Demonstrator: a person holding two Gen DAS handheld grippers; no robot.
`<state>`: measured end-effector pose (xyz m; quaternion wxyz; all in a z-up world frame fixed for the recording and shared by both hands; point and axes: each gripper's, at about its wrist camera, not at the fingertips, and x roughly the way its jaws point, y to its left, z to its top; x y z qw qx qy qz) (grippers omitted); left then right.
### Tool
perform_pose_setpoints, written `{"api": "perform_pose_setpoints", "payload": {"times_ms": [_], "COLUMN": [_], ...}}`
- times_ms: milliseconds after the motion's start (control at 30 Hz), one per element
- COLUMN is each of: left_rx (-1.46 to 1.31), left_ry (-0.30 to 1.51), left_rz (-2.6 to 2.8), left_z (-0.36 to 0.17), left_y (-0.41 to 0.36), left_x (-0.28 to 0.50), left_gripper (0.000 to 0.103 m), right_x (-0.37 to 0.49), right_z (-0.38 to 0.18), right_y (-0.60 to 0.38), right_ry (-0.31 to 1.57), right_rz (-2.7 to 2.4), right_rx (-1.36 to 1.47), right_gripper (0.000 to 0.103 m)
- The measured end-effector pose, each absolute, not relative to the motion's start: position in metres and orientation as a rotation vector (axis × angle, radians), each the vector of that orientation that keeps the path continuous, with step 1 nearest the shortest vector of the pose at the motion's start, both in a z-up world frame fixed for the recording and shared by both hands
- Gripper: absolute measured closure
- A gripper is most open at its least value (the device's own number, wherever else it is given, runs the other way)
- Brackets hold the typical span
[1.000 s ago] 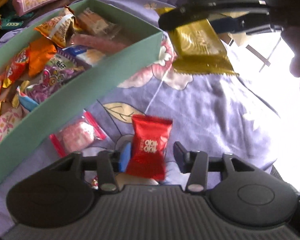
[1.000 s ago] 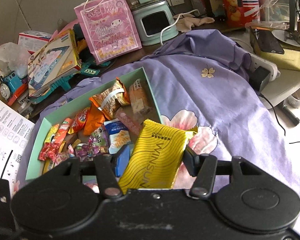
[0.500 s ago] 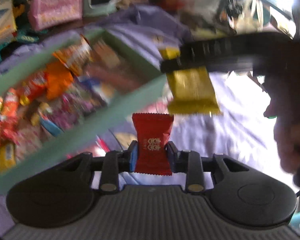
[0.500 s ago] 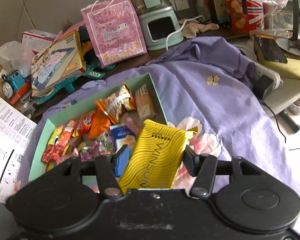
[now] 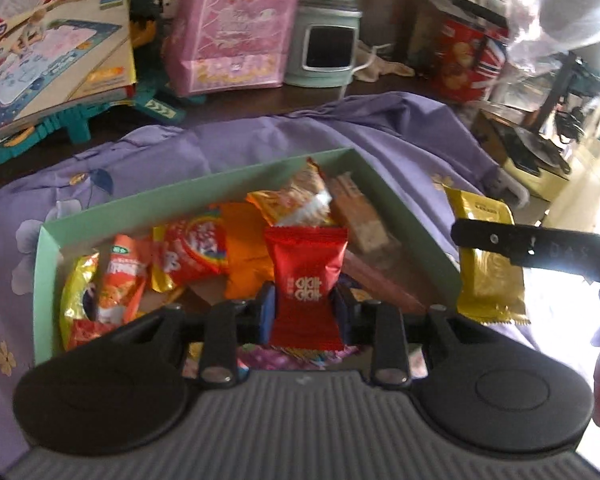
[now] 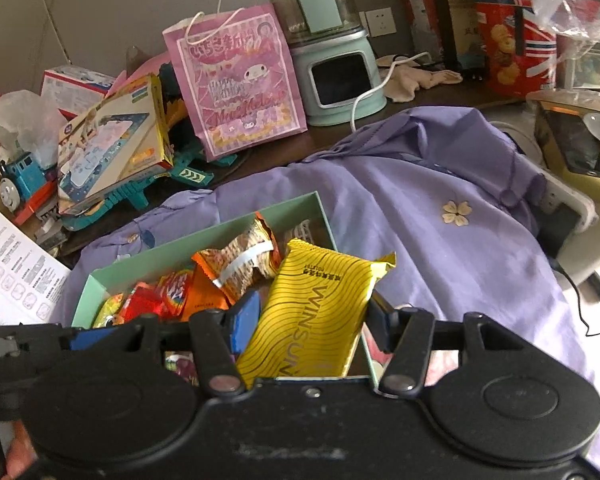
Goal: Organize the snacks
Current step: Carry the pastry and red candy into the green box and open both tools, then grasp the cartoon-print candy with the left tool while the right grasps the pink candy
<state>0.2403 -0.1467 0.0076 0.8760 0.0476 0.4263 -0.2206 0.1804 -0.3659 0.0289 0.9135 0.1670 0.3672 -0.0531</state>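
Draped over the bench: purple cloth (image 6: 440, 248), cushioning a green box (image 5: 188, 184) already crowded with snacks. Hovering above the box's right-hand wall in the right wrist view: yellow wafer pack (image 6: 316, 312), wedged between the right gripper (image 6: 312, 320) pads, seemingly for dropping in. Pinched upright over the box's middle, clear of every wall: red candy packet (image 5: 306, 280), clamped by the left gripper (image 5: 305, 312). Remaining open room: a bare strip of floor along the far wall, behind the heap.
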Motion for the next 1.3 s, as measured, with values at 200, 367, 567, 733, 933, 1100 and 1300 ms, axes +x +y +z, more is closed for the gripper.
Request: {"api": "perform_pose_setpoints", "payload": {"times_ms": [200, 367, 567, 733, 933, 1100, 1300], "left_rx": [0.094, 0.098, 0.124, 0.106, 0.094, 0.085, 0.097], "left_ry": [0.915, 0.933, 0.9, 0.922, 0.916, 0.908, 0.932], "left_rz": [-0.434, -0.404, -0.327, -0.326, -0.33, -0.341, -0.36], "left_z": [-0.009, -0.022, -0.027, -0.026, -0.018, -0.01, -0.016], "left_y": [-0.143, -0.145, -0.14, -0.135, -0.128, -0.12, -0.112], "left_x": [0.263, 0.27, 0.264, 0.257, 0.237, 0.209, 0.168], "left_gripper": [0.073, 0.058, 0.0, 0.0, 0.0, 0.0, 0.0], "right_x": [0.205, 0.215, 0.205, 0.192, 0.169, 0.145, 0.112], "right_z": [0.012, 0.001, 0.006, 0.004, 0.008, 0.013, 0.009], "right_y": [-0.359, -0.356, -0.357, -0.359, -0.355, -0.35, -0.34], "right_ry": [0.798, 0.814, 0.782, 0.804, 0.807, 0.805, 0.834], "right_rz": [-0.093, -0.093, -0.101, -0.127, -0.136, -0.133, -0.124], "right_rx": [0.325, 0.343, 0.368, 0.388, 0.395, 0.397, 0.412], "right_gripper": [0.046, 0.023, 0.0, 0.0, 0.0, 0.0, 0.0]}}
